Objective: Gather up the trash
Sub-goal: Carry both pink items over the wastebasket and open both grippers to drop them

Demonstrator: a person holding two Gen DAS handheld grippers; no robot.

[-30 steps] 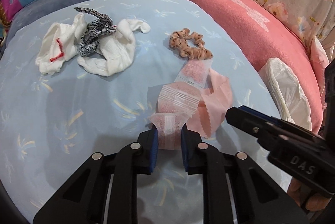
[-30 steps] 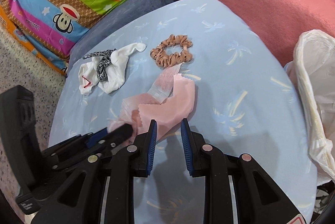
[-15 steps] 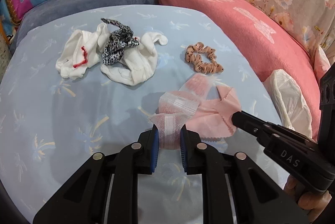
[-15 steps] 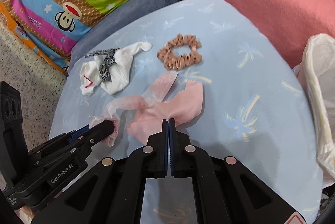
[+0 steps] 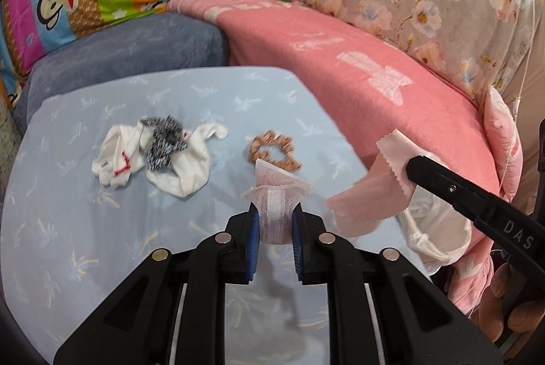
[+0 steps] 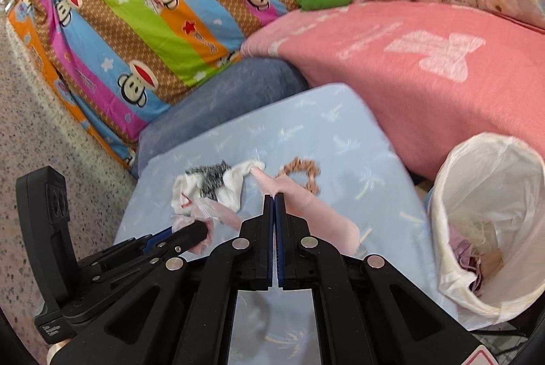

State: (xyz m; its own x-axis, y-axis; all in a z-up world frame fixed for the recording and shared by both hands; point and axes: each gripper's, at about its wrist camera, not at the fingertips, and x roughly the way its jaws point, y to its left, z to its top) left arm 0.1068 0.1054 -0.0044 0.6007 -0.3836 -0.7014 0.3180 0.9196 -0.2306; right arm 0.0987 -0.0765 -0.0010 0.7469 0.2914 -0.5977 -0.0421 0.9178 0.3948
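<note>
My left gripper (image 5: 274,216) is shut on a crumpled clear wrapper (image 5: 277,194) with pink dots, held above the light blue bed (image 5: 85,228). In the right wrist view that same wrapper (image 6: 204,211) shows at the left gripper's tip. My right gripper (image 6: 274,198) is shut on a pink cloth scrap (image 6: 306,201) with pinked edges, which hangs below its tip. From the left wrist view the cloth scrap (image 5: 371,194) dangles from the right gripper (image 5: 410,165). A white-lined trash bin (image 6: 487,222) stands open at the bed's right edge, with scraps inside.
White socks (image 5: 184,160) with a black-and-white patterned piece (image 5: 163,143) lie on the bed's far left. A brown spotted scrunchie (image 5: 272,150) lies beside them. A pink blanket (image 5: 357,68), a blue-grey cushion (image 5: 119,55) and a striped monkey-print quilt (image 6: 146,17) border the bed.
My right gripper shut on the pink cloth scrap and lifted it off the bed. My left gripper rose with the wrapper. Both pieces now hang clear of the sheet.
</note>
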